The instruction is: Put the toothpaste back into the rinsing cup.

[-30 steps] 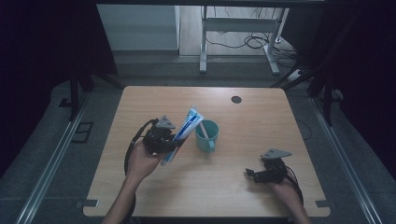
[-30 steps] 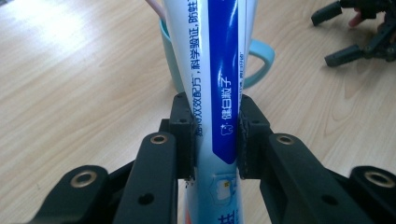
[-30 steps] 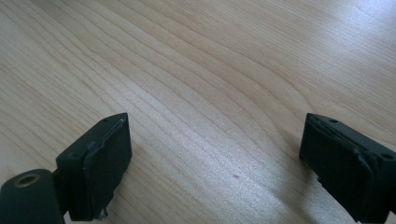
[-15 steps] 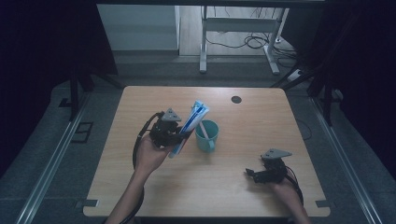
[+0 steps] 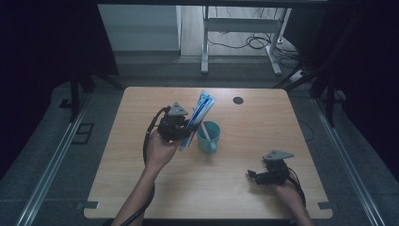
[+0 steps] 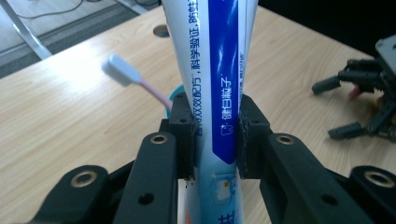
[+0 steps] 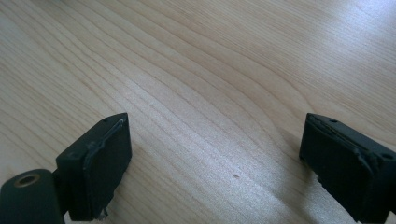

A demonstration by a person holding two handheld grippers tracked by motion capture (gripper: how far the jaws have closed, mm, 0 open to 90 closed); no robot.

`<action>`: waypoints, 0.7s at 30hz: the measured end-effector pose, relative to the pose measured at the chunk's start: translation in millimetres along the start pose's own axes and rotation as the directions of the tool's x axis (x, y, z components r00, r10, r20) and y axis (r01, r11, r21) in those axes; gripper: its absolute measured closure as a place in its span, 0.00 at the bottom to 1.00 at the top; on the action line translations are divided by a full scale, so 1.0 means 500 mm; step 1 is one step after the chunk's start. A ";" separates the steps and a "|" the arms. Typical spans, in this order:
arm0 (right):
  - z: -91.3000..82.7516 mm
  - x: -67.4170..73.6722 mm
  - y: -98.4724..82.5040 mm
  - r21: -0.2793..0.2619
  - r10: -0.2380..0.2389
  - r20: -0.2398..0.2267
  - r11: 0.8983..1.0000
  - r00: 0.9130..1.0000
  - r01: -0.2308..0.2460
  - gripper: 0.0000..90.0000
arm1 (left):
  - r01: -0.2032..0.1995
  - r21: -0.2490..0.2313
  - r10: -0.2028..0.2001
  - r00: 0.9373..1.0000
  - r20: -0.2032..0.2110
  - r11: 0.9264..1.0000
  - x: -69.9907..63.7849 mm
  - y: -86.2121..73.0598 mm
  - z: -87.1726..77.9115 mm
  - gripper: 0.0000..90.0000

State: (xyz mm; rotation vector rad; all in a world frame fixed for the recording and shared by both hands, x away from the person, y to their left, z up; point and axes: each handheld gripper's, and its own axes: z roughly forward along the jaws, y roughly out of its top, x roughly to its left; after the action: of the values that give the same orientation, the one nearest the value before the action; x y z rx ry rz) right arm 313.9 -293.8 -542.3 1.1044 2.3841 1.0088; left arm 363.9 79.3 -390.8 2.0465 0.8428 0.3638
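Observation:
My left gripper (image 5: 187, 131) is shut on a white and blue toothpaste tube (image 5: 200, 115), held above the table just left of a teal cup (image 5: 208, 137). In the left gripper view the pads (image 6: 183, 135) squeeze the toothpaste tube (image 6: 219, 79) on both sides. The tube stands nearly upright, leaning toward the cup. A pink toothbrush with a pale head (image 6: 122, 73) sticks out of the cup (image 6: 173, 99). My right gripper (image 5: 254, 176) rests low at the table's front right, open, with bare wood between its jaws (image 7: 215, 154).
The wooden table (image 5: 141, 188) has a dark round hole (image 5: 238, 100) near its far edge. Metal desk legs and cables (image 5: 254, 42) lie on the floor beyond the table. Rails run along both sides of the table.
My left gripper has carried the toothpaste tube to the right and a little up, closer to the cup, and the tube stands more upright. The right gripper has stayed still.

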 end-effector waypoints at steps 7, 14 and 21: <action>0.000 0.000 0.000 0.001 -0.002 0.000 1.000 1.000 0.002 0.10 | -0.015 -0.039 0.015 1.000 -0.013 0.999 -0.008 0.020 0.016 0.81; 0.000 0.000 0.000 0.000 -0.003 0.000 1.000 1.000 0.003 0.10 | -0.014 -0.059 0.013 1.000 -0.017 0.998 -0.013 0.033 0.037 0.81; 0.000 0.000 0.000 0.000 -0.002 0.001 1.000 1.000 0.002 0.10 | -0.005 -0.091 0.003 1.000 -0.027 0.996 -0.014 0.049 0.053 0.81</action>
State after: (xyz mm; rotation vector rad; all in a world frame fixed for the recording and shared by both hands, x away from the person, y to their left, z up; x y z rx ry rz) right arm 313.9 -293.8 -542.3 1.1019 2.3842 1.0072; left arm 383.4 48.6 -385.9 1.9633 0.8242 0.4254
